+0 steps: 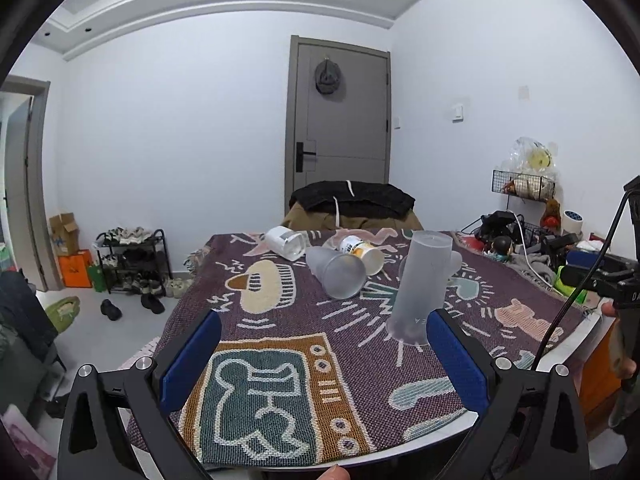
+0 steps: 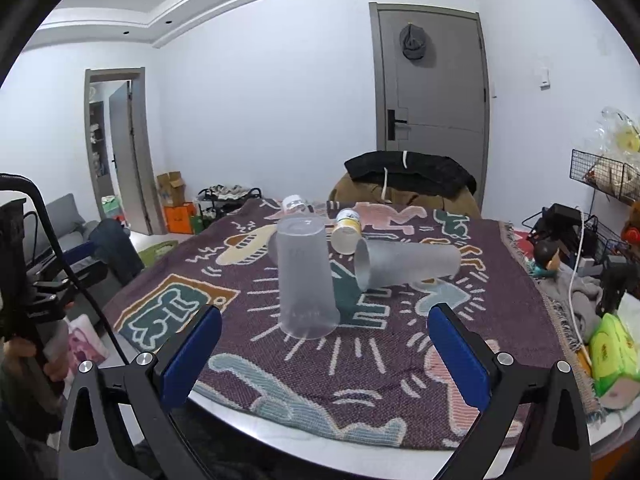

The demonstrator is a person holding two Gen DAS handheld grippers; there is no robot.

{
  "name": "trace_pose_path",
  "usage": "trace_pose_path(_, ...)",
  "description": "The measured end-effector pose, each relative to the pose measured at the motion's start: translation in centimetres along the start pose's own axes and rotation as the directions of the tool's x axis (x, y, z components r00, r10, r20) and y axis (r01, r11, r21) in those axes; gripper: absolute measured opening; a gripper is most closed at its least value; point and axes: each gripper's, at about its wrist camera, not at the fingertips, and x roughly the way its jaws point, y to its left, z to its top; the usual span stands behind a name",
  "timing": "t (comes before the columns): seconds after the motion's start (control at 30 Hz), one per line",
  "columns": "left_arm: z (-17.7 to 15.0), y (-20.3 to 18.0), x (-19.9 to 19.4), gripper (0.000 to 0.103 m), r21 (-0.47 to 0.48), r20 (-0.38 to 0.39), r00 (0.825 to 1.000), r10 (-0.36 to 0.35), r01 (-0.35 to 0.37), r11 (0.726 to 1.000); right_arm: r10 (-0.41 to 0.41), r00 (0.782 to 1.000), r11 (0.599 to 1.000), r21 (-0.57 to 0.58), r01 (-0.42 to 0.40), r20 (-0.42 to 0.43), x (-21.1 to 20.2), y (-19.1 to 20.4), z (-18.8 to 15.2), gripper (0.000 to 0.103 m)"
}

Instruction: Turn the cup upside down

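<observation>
A frosted plastic cup (image 1: 420, 284) stands upside down, rim down, on the patterned cloth; it also shows in the right wrist view (image 2: 306, 276). A second frosted cup (image 1: 338, 272) lies on its side behind it, also seen in the right wrist view (image 2: 408, 266). My left gripper (image 1: 324, 354) is open and empty, the upside-down cup just ahead of its right finger. My right gripper (image 2: 324, 350) is open and empty, just short of the upside-down cup.
A white and yellow paper cup (image 1: 362, 252) and a white jar (image 1: 286, 242) lie on their sides farther back. The cloth covers a table (image 2: 360, 440). Clutter, cables and a green pack (image 2: 612, 350) sit at the right edge. A chair with dark clothes (image 1: 352, 200) stands behind.
</observation>
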Motion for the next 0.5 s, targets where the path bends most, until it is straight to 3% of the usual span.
trace_pose_path(0.5, 0.14, 0.11, 0.35, 0.103, -0.010, -0.001, 1.000, 0.023, -0.023, 1.000, -0.008, 1.000, 0.998, 0.058, 0.009, -0.002, 0.94, -0.40, -1.00, 0.103)
